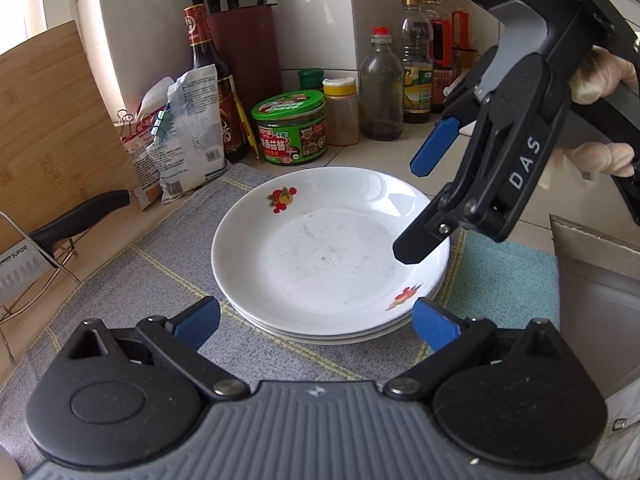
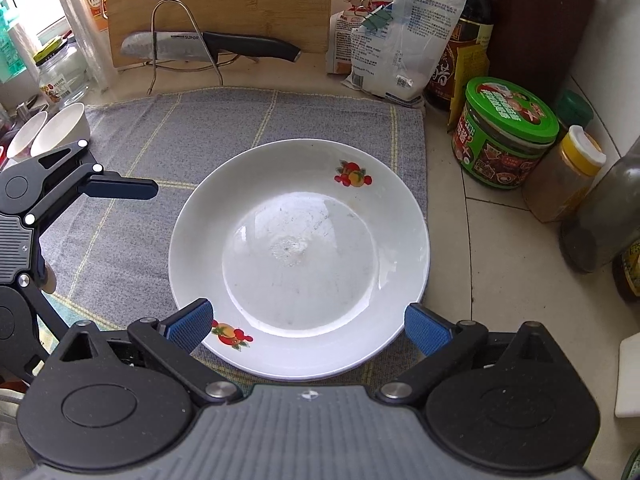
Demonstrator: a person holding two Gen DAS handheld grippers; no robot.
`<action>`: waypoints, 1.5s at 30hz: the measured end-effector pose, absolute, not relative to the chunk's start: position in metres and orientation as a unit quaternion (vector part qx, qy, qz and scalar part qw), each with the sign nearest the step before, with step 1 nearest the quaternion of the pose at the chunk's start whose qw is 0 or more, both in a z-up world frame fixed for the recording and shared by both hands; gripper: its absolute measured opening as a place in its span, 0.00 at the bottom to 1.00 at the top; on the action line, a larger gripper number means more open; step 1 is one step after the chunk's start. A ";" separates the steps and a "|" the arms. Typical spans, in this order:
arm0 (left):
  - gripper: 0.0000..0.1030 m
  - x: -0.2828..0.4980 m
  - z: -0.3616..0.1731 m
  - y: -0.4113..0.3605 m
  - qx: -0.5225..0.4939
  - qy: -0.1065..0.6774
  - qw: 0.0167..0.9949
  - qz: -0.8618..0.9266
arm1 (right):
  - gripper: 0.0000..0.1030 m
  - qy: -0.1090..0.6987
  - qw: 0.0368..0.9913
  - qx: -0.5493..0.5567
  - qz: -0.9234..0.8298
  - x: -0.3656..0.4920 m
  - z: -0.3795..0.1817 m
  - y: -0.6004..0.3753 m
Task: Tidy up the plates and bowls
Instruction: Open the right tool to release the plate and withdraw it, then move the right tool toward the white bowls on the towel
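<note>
A stack of white plates with small fruit prints rests on a grey cloth. In the left wrist view my left gripper is open at the stack's near rim, with nothing between its blue pads. My right gripper, held by a gloved hand, hangs open above the stack's right rim. In the right wrist view the top plate lies just ahead of my right gripper; its pads flank the near rim without touching it. Two white bowls stand at the cloth's far left.
Behind the plates are a green-lidded jar, a spice jar, bottles, a knife block and bags. A knife on a wire rack leans against a cutting board. A teal cloth lies on the right.
</note>
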State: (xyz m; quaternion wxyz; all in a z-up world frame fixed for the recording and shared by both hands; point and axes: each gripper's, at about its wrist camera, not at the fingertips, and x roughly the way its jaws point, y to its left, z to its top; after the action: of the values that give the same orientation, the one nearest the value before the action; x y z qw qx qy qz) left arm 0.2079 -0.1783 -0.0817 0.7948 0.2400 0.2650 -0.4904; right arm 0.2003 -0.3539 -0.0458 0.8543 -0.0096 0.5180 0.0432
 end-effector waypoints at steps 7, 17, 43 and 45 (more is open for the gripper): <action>0.99 0.213 -0.073 -0.173 0.212 0.278 0.830 -0.434 | 1.00 0.477 0.878 -0.035 0.016 0.196 -0.048 -0.344; 0.99 0.210 -0.058 -0.156 0.177 0.288 0.878 -0.339 | 1.00 0.414 0.910 -0.018 -0.015 0.192 -0.046 -0.336; 0.99 0.188 -0.055 0.077 0.159 0.275 0.898 -0.304 | 1.00 0.377 0.924 -0.056 0.011 0.193 -0.040 -0.113; 0.99 0.188 -0.057 0.096 0.153 0.279 0.903 -0.289 | 1.00 0.381 0.922 -0.057 0.030 0.197 -0.042 -0.094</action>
State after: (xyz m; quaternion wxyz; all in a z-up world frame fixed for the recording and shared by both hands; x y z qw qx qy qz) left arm 0.1875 0.0961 -0.0571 0.9028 0.1529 0.2790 -0.2892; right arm 0.1973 -0.0938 -0.0418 0.9225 -0.0569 0.3807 0.0298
